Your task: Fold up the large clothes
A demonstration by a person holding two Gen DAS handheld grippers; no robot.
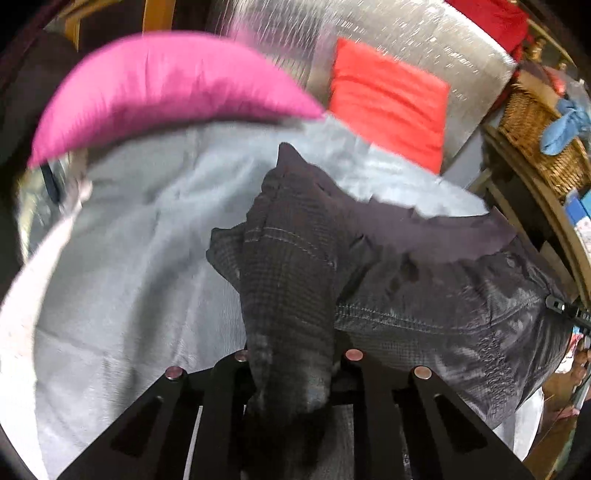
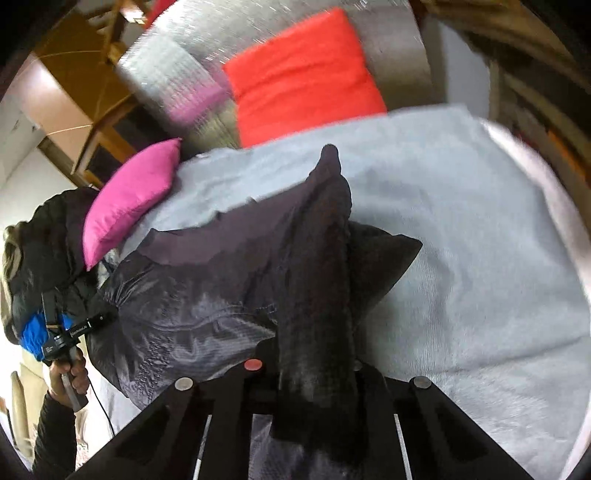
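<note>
A dark grey checked garment point(image 1: 424, 295) with an elastic waistband hangs stretched between both grippers above a light grey bedspread point(image 1: 129, 258). My left gripper point(image 1: 295, 356) is shut on one bunched corner of it, and fabric fills the gap between the fingers. The right gripper's tip point(image 1: 561, 306) shows at the far right edge, clamped on the other corner. In the right wrist view the right gripper point(image 2: 304, 365) is shut on a rolled fold of the garment point(image 2: 207, 295). The left gripper point(image 2: 92, 321), held by a hand point(image 2: 70, 376), pinches the cloth at the left.
A pink cushion point(image 1: 166, 85) and a red cushion point(image 1: 388, 99) lie at the head of the bed against a silver padded headboard point(image 1: 424, 33). A wicker basket point(image 1: 535, 125) with blue cloth stands on shelving to the right. A dark jacket point(image 2: 48, 236) lies left of the bed.
</note>
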